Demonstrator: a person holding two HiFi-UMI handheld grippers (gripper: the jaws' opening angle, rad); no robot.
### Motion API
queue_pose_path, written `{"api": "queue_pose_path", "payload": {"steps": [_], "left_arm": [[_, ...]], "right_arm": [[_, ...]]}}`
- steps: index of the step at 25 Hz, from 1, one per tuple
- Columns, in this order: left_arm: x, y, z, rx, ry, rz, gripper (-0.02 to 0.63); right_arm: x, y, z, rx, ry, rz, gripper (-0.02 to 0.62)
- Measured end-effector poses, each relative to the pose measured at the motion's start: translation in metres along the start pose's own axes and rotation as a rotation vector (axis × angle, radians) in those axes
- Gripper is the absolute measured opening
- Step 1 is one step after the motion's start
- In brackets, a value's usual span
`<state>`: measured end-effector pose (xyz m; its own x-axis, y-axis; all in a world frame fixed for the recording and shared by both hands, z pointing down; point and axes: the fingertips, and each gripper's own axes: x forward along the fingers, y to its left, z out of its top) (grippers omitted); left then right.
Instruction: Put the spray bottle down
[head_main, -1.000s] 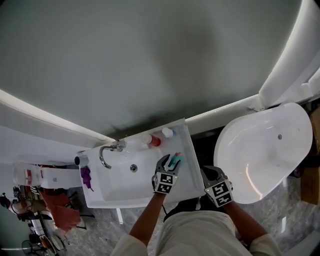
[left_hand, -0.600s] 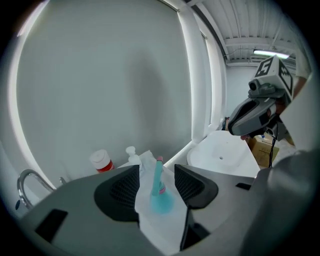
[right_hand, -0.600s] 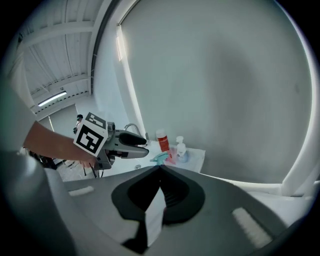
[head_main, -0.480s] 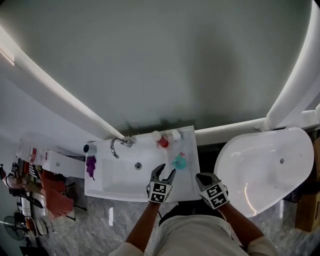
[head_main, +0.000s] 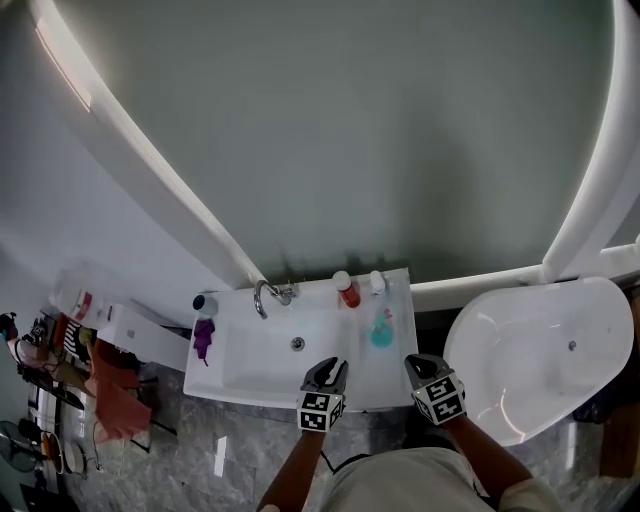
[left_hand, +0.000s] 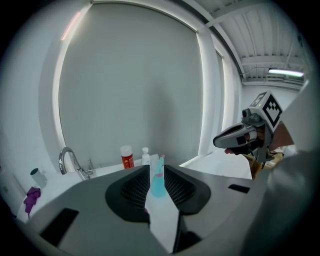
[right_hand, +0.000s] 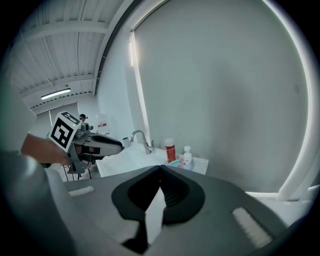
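Head view: we see the spray bottle (head_main: 381, 330) upright on the sink (head_main: 250, 385) ledge, straight ahead of our left gripper (head_main: 335, 366), whose empty jaws have just been closing, a gap left between them; right gripper (head_main: 416, 363) clenched, empty.

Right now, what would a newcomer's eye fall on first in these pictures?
The teal spray bottle stands on the right ledge of the white washbasin and is the brightest spot in the head view. Behind it, by the wall, stands a red bottle. To the right of the basin lies a large white bathtub.
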<state>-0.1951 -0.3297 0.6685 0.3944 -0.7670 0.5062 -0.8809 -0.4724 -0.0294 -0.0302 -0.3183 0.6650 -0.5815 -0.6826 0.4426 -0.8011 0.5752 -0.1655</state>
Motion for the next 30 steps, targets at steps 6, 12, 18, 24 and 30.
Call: {"api": "queue_pose_path", "payload": {"steps": [6, 12, 18, 24, 30], "left_arm": [[-0.064, 0.003, -0.017, -0.035, -0.040, -0.020, 0.031], [-0.119, 0.007, -0.029, -0.084, -0.068, -0.051, 0.012], [-0.171, -0.008, -0.033, -0.078, -0.116, -0.125, 0.006], [-0.207, -0.031, -0.035, -0.093, -0.142, -0.188, 0.006], [-0.231, -0.045, -0.017, -0.116, -0.193, -0.183, 0.006]], "right_arm": [[-0.022, 0.053, -0.002, -0.028, 0.002, -0.027, 0.011], [-0.053, 0.089, 0.003, -0.060, -0.039, -0.090, 0.011], [-0.095, 0.138, 0.000, 0.066, -0.094, -0.111, 0.011], [-0.137, 0.169, 0.003, 0.042, -0.159, -0.158, 0.011], [-0.167, 0.167, 0.009, 0.080, -0.199, -0.145, 0.011]]}}
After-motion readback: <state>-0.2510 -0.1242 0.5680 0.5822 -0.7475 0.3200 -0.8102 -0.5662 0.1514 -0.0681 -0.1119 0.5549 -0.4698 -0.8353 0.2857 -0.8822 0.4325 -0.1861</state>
